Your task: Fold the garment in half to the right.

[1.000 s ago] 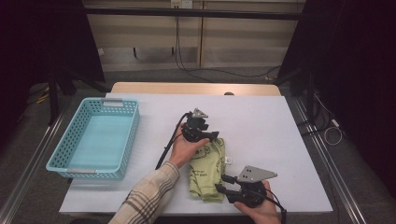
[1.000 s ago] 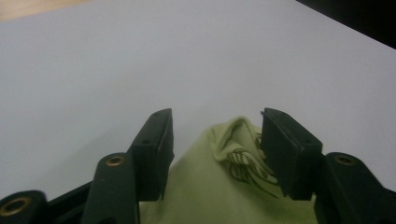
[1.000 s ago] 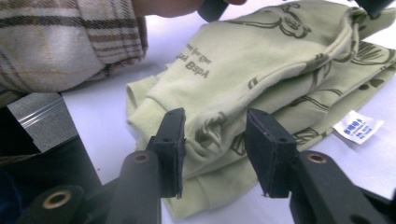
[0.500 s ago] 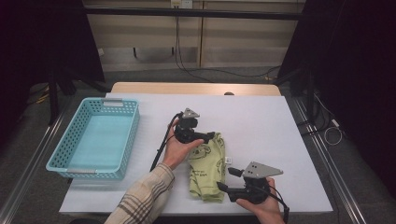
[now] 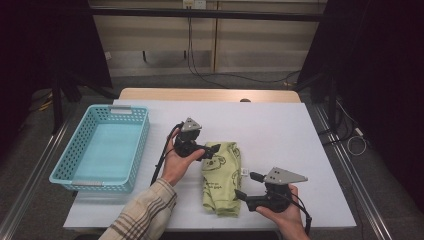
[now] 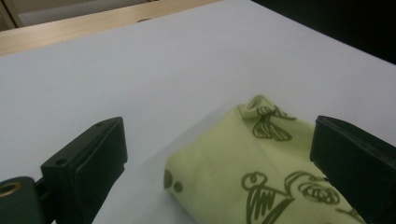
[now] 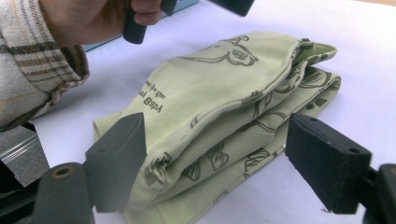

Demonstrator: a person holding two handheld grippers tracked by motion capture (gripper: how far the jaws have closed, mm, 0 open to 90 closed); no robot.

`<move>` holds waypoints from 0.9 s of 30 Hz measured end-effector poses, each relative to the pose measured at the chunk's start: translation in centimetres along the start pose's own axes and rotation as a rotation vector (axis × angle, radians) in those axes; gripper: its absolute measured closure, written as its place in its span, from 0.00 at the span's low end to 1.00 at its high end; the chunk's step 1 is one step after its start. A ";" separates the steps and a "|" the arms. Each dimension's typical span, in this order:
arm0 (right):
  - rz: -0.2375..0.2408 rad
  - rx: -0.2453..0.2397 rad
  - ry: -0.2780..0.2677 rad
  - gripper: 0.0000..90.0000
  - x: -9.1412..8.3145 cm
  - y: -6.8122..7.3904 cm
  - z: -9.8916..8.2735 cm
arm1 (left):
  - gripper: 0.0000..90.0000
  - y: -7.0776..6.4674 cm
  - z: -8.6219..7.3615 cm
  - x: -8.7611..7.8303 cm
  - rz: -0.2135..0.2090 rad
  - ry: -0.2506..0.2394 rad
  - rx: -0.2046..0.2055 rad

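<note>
White table (image 5: 280, 130): folded green cloth (image 5: 224, 177) at centre, basket (image 5: 102, 150) at 9 o'clock. Our left gripper (image 5: 209, 151) and right gripper (image 5: 246, 187), jaws just opened, nothing gripped. We risk snagging top layer, unfolding it.

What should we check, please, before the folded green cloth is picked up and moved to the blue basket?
1. Left gripper free of the cloth: ok; its jaws have just been opening and stand wide at the top end of the folded green cloth.
2. Right gripper free: ok; jaws have just been opening, with the cloth's near end between them but unpressed.
3. Cloth folded: ok; layers stacked, edges slightly uneven.
4. Blue basket ready: ok; nothing inside.
5. Table between cloth and basket: ok apart from the left gripper's trailing cable.
6. Fold will hold when lifted: cannot tell.
</note>
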State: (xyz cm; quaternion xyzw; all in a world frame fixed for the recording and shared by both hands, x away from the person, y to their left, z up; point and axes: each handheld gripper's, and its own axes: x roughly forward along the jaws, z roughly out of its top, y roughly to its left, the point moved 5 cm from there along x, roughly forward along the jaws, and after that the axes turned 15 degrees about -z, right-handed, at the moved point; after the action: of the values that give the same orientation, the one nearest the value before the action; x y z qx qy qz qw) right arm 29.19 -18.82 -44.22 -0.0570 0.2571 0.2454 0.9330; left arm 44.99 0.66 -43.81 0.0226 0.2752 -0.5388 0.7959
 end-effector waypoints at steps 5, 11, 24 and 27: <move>0.002 0.001 -0.013 0.19 -0.2 0.0 0.2 | 0.05 -0.3 -0.6 -1.3 0.015 -0.017 0.018; 0.009 0.005 -0.021 0.18 -0.5 0.0 0.3 | 0.04 -1.0 -1.4 -2.5 0.037 -0.014 0.030; 0.055 -0.018 -0.005 0.22 -0.8 0.0 0.3 | 0.06 -1.8 -4.1 -6.5 0.106 -0.085 0.014; 0.083 -0.019 0.010 0.20 -0.6 0.1 0.3 | 0.05 -1.9 -4.6 -7.5 0.105 -0.095 0.013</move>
State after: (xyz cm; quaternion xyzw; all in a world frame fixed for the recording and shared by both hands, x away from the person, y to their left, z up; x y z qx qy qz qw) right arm 28.84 -18.90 -43.64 -0.0562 0.2615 0.2862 0.9201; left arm 39.41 7.68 -43.71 0.0165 0.2321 -0.4984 0.8351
